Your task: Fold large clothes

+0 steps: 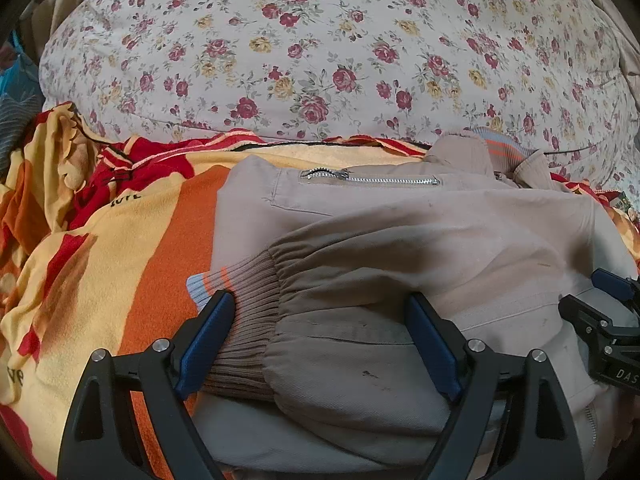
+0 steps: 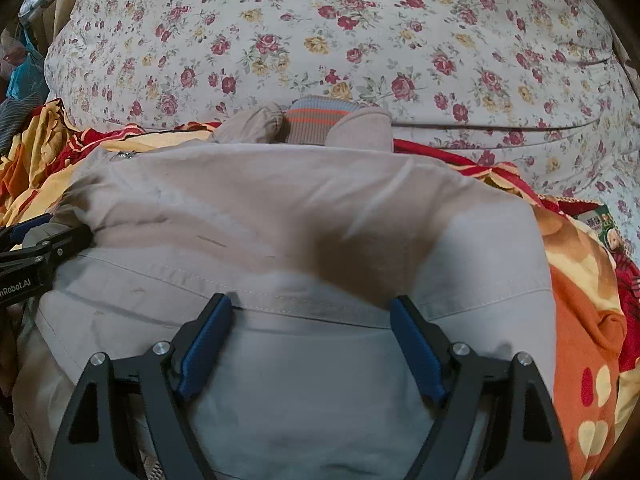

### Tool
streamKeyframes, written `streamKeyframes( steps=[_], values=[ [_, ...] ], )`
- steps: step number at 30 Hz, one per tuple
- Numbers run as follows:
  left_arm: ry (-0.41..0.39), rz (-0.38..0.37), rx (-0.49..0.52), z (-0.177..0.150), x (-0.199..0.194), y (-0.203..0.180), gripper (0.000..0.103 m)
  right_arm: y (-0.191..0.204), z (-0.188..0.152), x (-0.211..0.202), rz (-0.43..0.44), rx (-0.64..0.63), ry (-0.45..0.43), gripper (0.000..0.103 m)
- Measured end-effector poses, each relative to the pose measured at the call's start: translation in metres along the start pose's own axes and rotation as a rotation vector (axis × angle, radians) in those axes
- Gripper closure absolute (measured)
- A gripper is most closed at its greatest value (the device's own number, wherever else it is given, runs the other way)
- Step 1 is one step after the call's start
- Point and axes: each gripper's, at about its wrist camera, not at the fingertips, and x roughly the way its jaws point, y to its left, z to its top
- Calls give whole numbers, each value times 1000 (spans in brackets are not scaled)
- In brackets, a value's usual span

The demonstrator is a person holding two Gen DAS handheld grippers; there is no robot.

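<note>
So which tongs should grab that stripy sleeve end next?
The left tongs, probably. The stripy cuff lies right at their open fingers, while the right tongs sit over plain jacket cloth, farther from it.

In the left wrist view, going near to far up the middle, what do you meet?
Open left gripper → brown ribbed cuff with orange stripes on the folded sleeve → beige jacket with silver pocket zipper → orange, yellow and red blanket → white rose-print quilt.
</note>
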Motion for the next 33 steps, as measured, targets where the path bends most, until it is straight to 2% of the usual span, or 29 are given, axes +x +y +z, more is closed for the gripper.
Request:
streamKeyframes(
  steps=[33],
  values=[
    [3,10,16,-1,1,-2,22,0,1,0,0,0,1,17]
  ],
)
